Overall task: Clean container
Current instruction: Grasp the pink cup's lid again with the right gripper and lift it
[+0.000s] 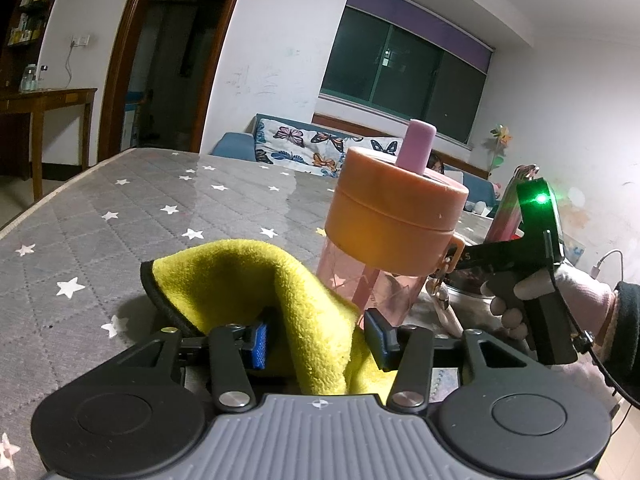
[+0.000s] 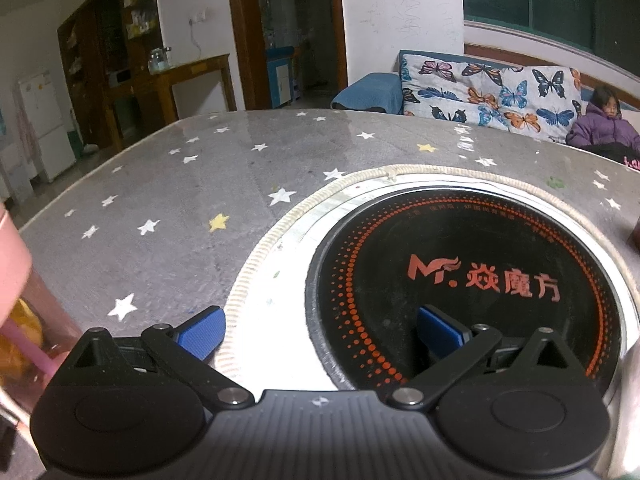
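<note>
A pink see-through bottle [image 1: 360,280] with an orange lid [image 1: 396,220] and a pink spout cap [image 1: 418,142] stands upright on the star-patterned table. My left gripper [image 1: 318,342] is shut on a folded yellow cloth [image 1: 256,280], which touches the bottle's lower left side. A gloved hand [image 1: 560,300] holds my right gripper [image 1: 460,268] against the right side of the bottle, by the lid's loop. In the right wrist view that gripper [image 2: 320,330] is open and empty, and the bottle [image 2: 24,320] sits at the left edge.
A round black induction hob [image 2: 460,280] with red lettering is set into the grey table [image 2: 160,220] under the right gripper. A person [image 2: 604,124] sits on the butterfly-print sofa [image 2: 480,92] behind. A white cable [image 1: 608,260] lies at the right.
</note>
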`<state>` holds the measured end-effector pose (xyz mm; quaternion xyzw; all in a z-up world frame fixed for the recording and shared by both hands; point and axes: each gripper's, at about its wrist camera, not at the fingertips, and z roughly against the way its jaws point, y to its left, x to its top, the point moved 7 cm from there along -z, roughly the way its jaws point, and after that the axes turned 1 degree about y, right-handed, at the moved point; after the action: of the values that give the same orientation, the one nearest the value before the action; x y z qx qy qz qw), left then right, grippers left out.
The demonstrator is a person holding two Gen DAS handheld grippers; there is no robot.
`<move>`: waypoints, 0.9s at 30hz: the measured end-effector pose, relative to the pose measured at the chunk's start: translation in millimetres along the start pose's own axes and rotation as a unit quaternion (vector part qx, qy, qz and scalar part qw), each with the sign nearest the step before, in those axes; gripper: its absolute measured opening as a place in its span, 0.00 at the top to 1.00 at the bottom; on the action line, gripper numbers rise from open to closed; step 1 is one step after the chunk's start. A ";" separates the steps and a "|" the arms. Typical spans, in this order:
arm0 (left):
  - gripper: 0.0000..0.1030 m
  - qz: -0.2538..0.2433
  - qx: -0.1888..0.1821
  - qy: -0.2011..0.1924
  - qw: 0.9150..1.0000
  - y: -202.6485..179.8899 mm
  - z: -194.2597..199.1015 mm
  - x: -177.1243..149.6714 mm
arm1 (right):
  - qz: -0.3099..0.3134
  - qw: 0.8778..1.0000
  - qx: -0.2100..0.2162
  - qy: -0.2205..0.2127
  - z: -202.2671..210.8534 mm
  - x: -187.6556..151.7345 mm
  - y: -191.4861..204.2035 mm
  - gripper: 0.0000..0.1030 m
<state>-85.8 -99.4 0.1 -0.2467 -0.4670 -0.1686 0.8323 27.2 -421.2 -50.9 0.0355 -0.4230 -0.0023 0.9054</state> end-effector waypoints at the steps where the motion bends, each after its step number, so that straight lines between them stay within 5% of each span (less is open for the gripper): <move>1: 0.51 -0.002 0.000 0.000 1.000 0.1 -0.3 0.4 | -0.002 1.000 0.000 -0.001 1.5 -0.4 -0.7 0.08; 16: 0.52 -0.002 0.000 -0.004 1.000 1.3 -1.5 -4.2 | 0.011 0.987 0.102 -0.123 97.8 28.1 46.6 0.09; 27: 0.71 -0.003 -0.006 -0.016 1.000 4.9 4.2 -2.9 | 0.059 0.972 0.160 -0.163 122.4 34.1 98.6 0.44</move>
<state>-87.7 -92.8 -1.8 -0.2528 -0.4799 -0.1699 0.8228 -47.2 -331.6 60.0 0.1539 -0.5611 0.1131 0.8054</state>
